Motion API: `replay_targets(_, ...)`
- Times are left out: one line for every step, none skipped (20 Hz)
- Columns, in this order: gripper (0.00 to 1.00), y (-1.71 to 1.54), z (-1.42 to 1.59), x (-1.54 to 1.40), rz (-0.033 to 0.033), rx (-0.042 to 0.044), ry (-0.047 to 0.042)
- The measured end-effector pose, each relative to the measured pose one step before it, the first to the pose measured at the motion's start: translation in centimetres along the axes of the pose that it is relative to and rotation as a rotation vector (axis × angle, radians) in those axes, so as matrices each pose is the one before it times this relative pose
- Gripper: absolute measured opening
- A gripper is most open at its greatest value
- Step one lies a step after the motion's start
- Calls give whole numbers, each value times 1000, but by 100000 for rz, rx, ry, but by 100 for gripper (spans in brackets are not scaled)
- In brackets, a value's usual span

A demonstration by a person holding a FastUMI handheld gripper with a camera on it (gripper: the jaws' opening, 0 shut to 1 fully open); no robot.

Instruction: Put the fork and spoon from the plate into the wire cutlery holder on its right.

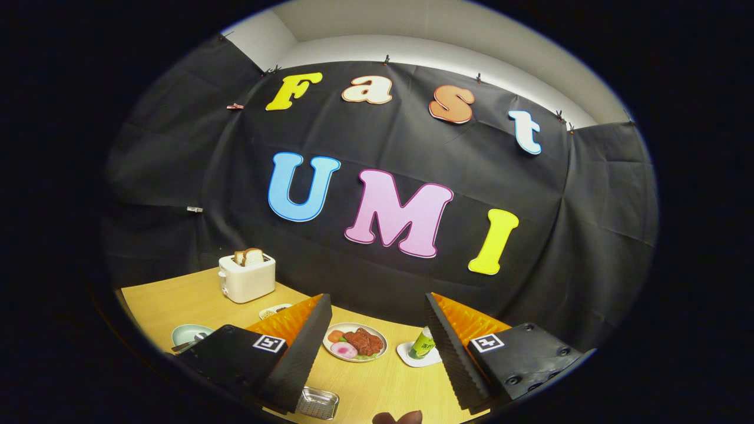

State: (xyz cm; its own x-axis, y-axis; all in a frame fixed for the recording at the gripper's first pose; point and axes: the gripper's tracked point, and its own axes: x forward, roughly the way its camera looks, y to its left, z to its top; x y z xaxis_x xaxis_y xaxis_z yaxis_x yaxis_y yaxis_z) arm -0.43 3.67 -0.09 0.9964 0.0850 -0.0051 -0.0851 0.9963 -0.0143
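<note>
My gripper [377, 300] is open, held high over a wooden table [177, 300], with nothing between its fingers. A pale green plate [187, 333] sits to the left of my left finger, partly hidden by the gripper body. A metal utensil [191, 341] lies across it; whether it is the fork or the spoon I cannot tell.
A white toaster [247, 277] with bread slices stands at the back left. A plate of food [356, 342] lies beyond and between the fingers, and a green can on a white coaster [422, 347] sits by the right finger. A small metal tray [317, 403] lies near my left finger's base.
</note>
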Motion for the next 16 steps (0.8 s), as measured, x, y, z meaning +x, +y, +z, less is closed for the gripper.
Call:
replay_targets(98,111,160,-17,192,-146,-173)
replay_targets(98,-4,177,9,24,-42,-479)
replay_targets(98,178,154,14,163,73,-339)
replay_targets(98,171,-13,72,385,222,-44)
replay_targets(98,322,-108,-11,488,279,115)
replay_targets(98,244,-82,0,523,272,41)
replay_targets(98,369,-18,18,719,234,115)
replay_targets(98,425,-118,-10,794,-41,250)
replay_targets(98,325,19,-24,786,-203,72)
replay_targets(98,338,229,-102,694,-153,-417)
replay_targets(98,489,489,-146,1046,597,-965)
replay_targets(98,452,373,-53,1054,1068,-750)
replay_targets(98,878,552,-107,2008,2208,-1169)
replay_targets(98,840,508,-30,1951,1858,-661)
replay_targets(98,1032,453,16,2395,1634,-90)
replay_targets(98,1140,279,111,2811,878,838)
